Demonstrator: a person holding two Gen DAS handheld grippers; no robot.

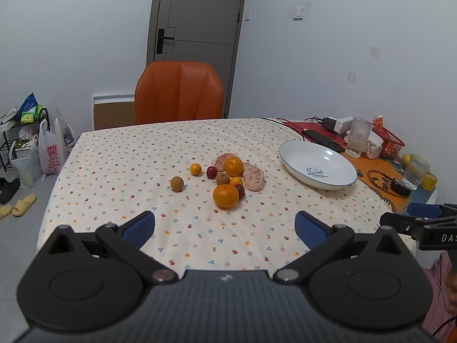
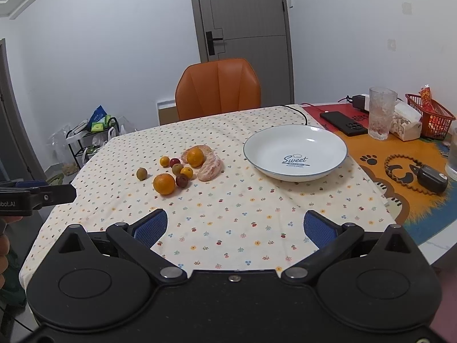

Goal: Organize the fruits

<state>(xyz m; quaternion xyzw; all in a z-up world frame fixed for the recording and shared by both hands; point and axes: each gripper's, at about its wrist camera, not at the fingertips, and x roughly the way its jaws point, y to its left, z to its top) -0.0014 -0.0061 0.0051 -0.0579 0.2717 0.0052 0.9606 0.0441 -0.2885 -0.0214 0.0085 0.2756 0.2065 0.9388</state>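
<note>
A cluster of fruit lies mid-table on the dotted cloth: a large orange in front, another orange on peeled citrus halves, small kumquats, dark red fruits and a brown round fruit apart on the left. An empty white plate marked "Sweet" stands to the right. My left gripper is open, above the near table, short of the fruit. My right gripper is open and empty, near the front edge.
An orange chair stands behind the table. At the right are a phone, a glass, a red basket, a tissue box and a black case. Bags and a rack stand on the floor at left.
</note>
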